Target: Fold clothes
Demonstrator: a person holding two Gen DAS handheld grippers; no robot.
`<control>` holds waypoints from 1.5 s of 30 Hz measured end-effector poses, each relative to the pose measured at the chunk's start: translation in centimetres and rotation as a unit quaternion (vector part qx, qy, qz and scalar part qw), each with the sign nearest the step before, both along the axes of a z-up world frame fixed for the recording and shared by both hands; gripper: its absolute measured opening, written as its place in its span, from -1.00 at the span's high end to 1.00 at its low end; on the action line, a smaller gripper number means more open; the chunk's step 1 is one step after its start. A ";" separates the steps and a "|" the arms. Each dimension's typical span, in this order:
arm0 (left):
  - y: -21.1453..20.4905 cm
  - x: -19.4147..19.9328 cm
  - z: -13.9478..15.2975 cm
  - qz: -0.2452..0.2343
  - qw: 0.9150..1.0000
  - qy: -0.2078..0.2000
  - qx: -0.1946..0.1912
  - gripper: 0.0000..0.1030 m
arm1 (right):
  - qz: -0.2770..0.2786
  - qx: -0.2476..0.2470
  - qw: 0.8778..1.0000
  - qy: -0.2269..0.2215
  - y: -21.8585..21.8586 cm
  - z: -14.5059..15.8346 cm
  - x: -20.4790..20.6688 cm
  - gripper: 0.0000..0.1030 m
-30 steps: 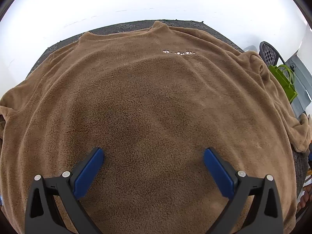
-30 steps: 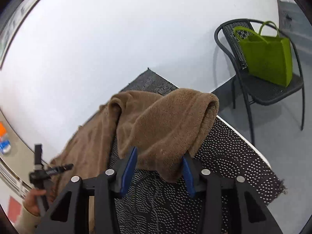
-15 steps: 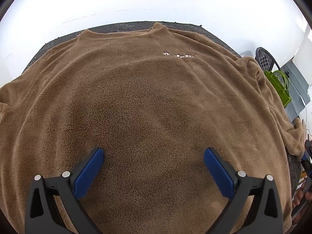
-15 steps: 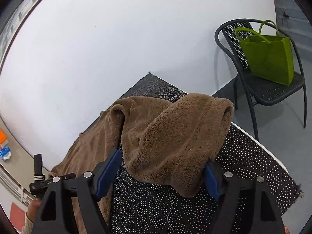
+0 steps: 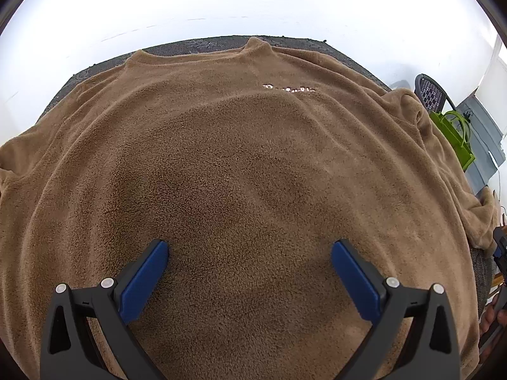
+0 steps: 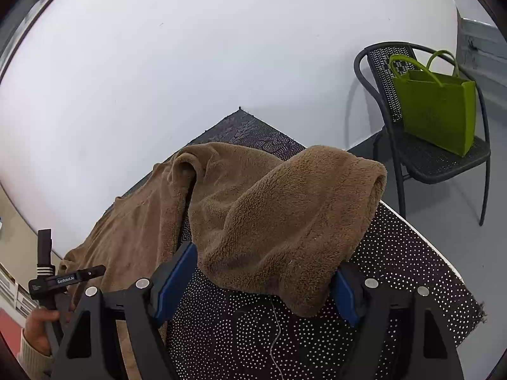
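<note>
A brown fleece sweater (image 5: 253, 158) lies spread flat on a table, collar at the far edge and small pale lettering on the chest. My left gripper (image 5: 250, 247) hovers open just above its lower body, both blue pads apart from the fabric. In the right wrist view the sweater's right sleeve (image 6: 291, 215) lies bunched on the dotted black tablecloth (image 6: 396, 269). My right gripper (image 6: 264, 258) stands open and wide around the cuff end. The left pad is clear of the fleece, and the cuff drapes loosely in front of the right pad.
Beyond the table's right corner stands a black metal chair (image 6: 443, 161) holding a green felt bag (image 6: 437, 107). A white wall runs behind the table. A hand (image 6: 38, 319) holding the other gripper's handle shows at the lower left of the right wrist view.
My right gripper's jaws have spread wide and let go of the sleeve cuff, which now lies slumped on the cloth. The left gripper has stayed put, still open.
</note>
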State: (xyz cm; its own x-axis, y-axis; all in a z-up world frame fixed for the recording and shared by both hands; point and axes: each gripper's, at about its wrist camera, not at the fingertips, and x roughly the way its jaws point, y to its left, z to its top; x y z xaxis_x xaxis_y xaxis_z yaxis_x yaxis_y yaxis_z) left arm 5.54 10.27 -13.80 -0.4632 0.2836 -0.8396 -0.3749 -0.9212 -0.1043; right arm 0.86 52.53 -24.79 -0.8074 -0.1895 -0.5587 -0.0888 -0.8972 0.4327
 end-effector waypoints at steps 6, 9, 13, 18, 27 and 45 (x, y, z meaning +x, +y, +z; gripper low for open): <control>0.0 0.1 0.0 0.000 1.000 0.002 -0.005 -1.00 | 0.004 0.005 1.000 -0.001 -0.1 0.1 -0.1 -0.56; -0.1 0.1 -0.1 0.000 1.000 0.002 -0.005 -1.00 | 0.005 0.006 1.000 -0.001 -0.2 0.1 -0.1 -0.56; -0.1 0.2 -0.1 -0.001 1.000 0.003 -0.005 -1.00 | 0.006 0.008 1.000 -0.002 -0.2 0.2 -0.2 -0.56; 0.0 0.3 -0.1 -0.001 1.000 0.004 -0.006 -1.00 | 0.010 0.008 1.000 0.000 -0.4 0.3 -0.3 -0.56; 0.4 0.4 -0.3 -0.001 1.000 0.006 -0.009 -1.00 | 0.018 0.012 1.000 -0.001 -0.8 0.2 -0.3 -0.56; 0.5 0.6 -0.4 -0.003 1.000 0.009 -0.009 -1.00 | 0.015 0.086 0.996 -0.011 -2.6 0.5 -0.4 -0.56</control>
